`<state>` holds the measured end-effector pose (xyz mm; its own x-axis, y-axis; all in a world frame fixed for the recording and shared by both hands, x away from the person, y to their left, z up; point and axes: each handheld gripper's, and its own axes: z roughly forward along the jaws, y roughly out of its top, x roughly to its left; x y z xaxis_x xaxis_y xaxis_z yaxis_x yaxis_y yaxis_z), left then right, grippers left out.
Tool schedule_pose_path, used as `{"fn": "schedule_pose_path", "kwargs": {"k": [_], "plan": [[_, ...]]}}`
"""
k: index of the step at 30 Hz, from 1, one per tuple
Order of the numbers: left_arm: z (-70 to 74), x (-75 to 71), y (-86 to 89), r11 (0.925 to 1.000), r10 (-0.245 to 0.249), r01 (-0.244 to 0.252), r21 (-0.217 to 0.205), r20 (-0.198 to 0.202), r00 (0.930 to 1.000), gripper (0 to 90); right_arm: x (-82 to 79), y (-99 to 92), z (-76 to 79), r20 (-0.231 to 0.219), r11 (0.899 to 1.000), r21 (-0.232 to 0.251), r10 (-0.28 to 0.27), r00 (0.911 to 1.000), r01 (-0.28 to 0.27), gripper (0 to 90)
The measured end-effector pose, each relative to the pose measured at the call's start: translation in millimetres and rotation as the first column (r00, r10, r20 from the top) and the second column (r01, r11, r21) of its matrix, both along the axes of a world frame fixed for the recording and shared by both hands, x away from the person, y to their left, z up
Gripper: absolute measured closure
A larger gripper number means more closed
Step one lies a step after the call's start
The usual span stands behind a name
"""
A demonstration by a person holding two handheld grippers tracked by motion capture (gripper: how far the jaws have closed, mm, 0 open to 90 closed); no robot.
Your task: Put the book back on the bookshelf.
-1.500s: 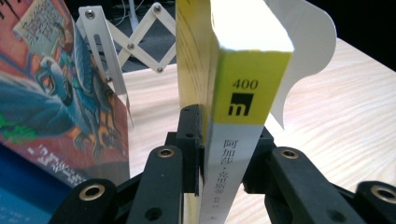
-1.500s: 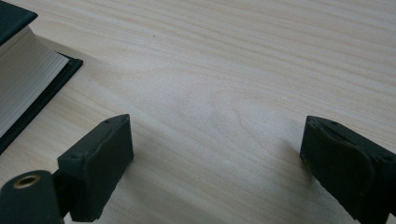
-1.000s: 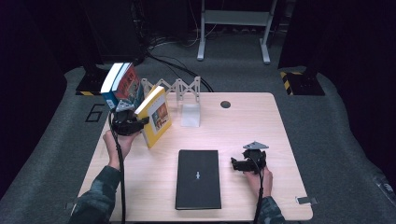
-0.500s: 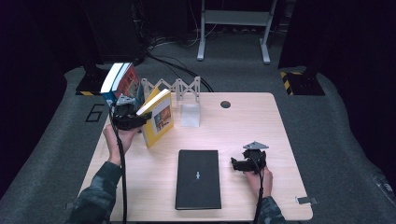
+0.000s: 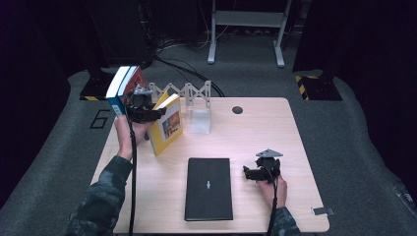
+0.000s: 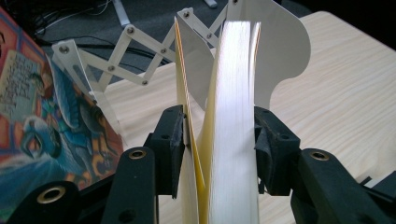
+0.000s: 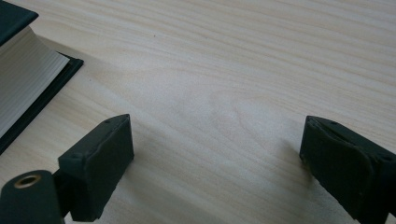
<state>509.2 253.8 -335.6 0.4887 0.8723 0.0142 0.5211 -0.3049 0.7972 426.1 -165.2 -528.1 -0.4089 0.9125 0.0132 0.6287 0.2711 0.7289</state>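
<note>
A yellow book (image 5: 166,124) stands tilted on its edge at the table's back left, and my left gripper (image 5: 143,110) is shut on it. Seen from the left gripper view, the book's page edge (image 6: 233,126) sits clamped between the two black jaws, just in front of a white expanding book rack (image 6: 140,60). A colourful book (image 5: 126,87) leans in the rack's left end. A black book (image 5: 208,188) lies flat at the front middle. Right of it, my right gripper (image 5: 252,173) rests open just above the bare wood, with nothing between its pads (image 7: 100,163).
The white rack (image 5: 189,93) runs along the table's back edge, with a white divider panel (image 5: 200,121) standing beside the yellow book. A dark round hole (image 5: 237,109) sits at the back middle. Bare wood (image 5: 260,132) spreads over the right half.
My left gripper has shifted the yellow book slightly to the right and toward the rack, tilting it a little. The right gripper has stayed put.
</note>
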Motion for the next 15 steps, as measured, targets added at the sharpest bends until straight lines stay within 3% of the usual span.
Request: {"fn": "schedule_pose_path", "kwargs": {"k": [1,7,11,15], "plan": [[3.0,3.1,-0.3,0.9992,-0.019,0.020,0.033,-0.016,0.9997,57.5,0.0,0.0,0.0,0.000,1.000,0.000,0.000,1.0000,0.000,9.2],[5.8,11.2,-6.2,0.9979,-0.012,0.014,0.064,-0.030,0.9995,62.5,0.0,-0.1,0.0,0.000,1.000,0.000,0.001,1.0000,-0.001,9.2],[5.9,12.8,-6.6,0.9964,0.001,0.001,0.085,-0.030,0.9995,72.8,0.0,-0.1,0.0,0.000,1.000,0.000,0.002,1.0000,-0.002,9.2],[6.3,12.5,-8.5,0.9956,0.016,-0.014,0.093,-0.021,0.9997,74.5,0.0,-0.1,0.0,0.000,1.000,0.000,0.003,1.0000,-0.003,9.2]]}}
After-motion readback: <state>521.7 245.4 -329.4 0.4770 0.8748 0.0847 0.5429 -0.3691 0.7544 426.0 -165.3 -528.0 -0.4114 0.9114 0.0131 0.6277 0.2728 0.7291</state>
